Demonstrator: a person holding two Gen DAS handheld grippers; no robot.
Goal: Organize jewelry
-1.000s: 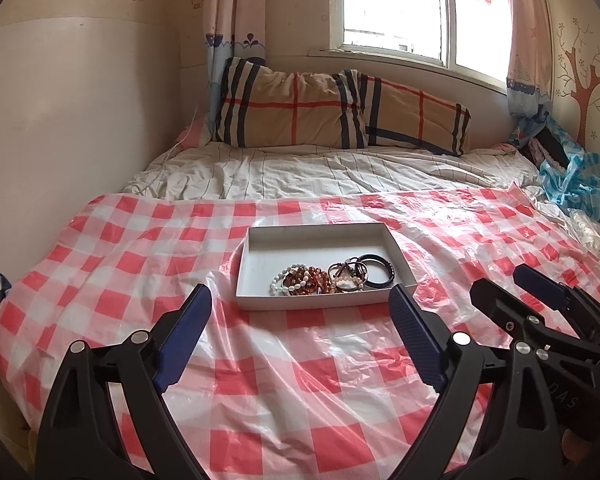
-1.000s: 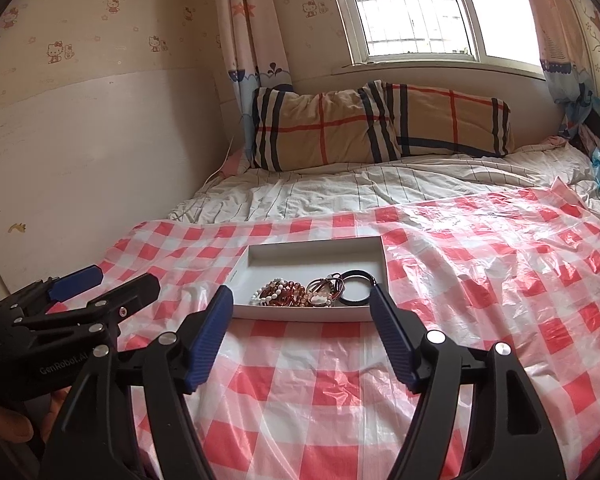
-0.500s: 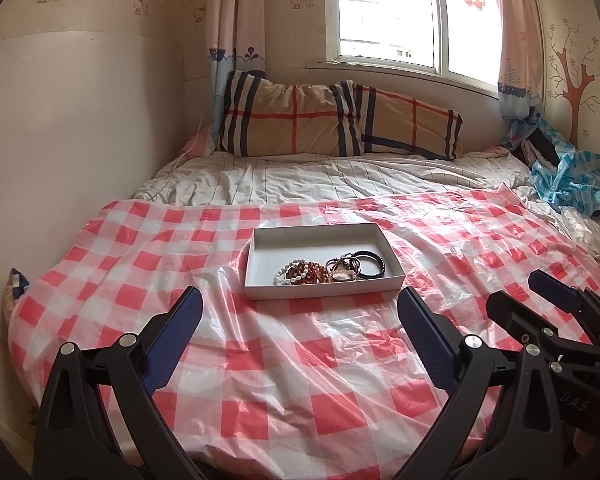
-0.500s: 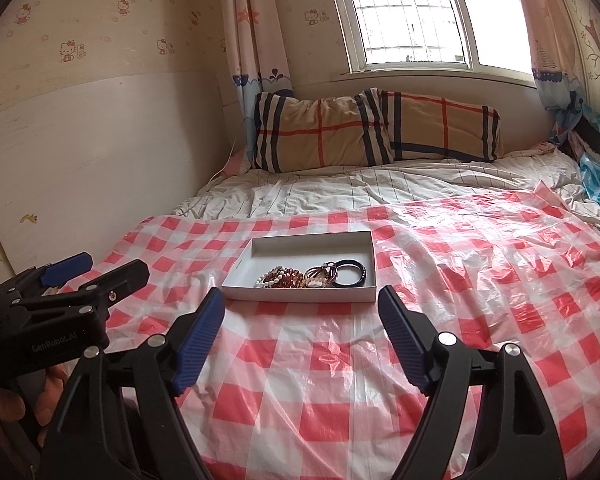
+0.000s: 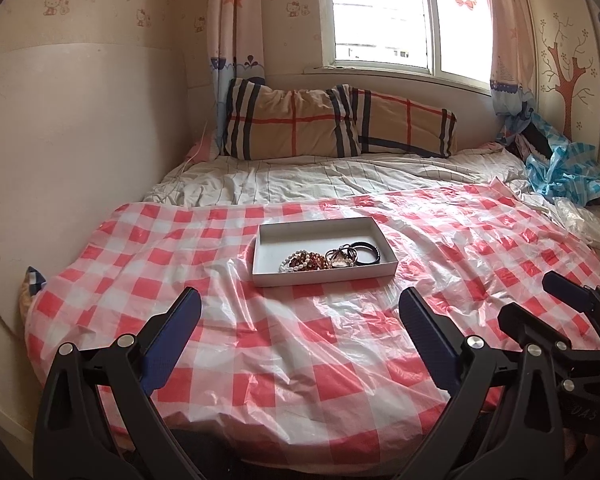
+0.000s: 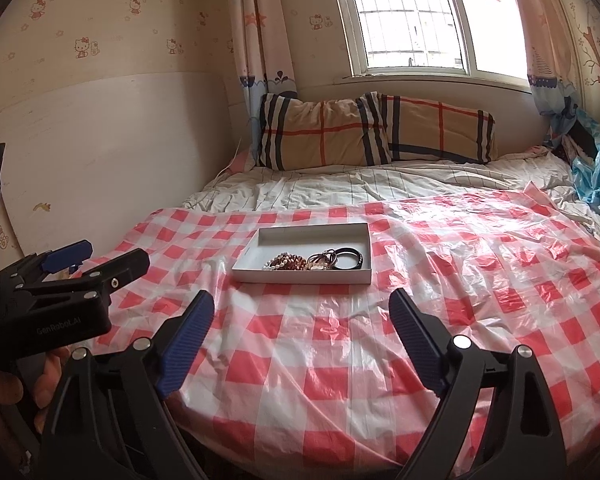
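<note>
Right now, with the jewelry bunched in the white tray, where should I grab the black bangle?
Probably the black bangle's right arc, from above. It lies flat at the white tray's right end, and its left side overlaps the tangled bead bracelets.

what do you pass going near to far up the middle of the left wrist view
Red-and-white checked plastic sheet → shallow white rectangular tray holding a pile of beaded bracelets → wrinkled striped off-white bedsheet → beige plaid pillows → bright window
</note>
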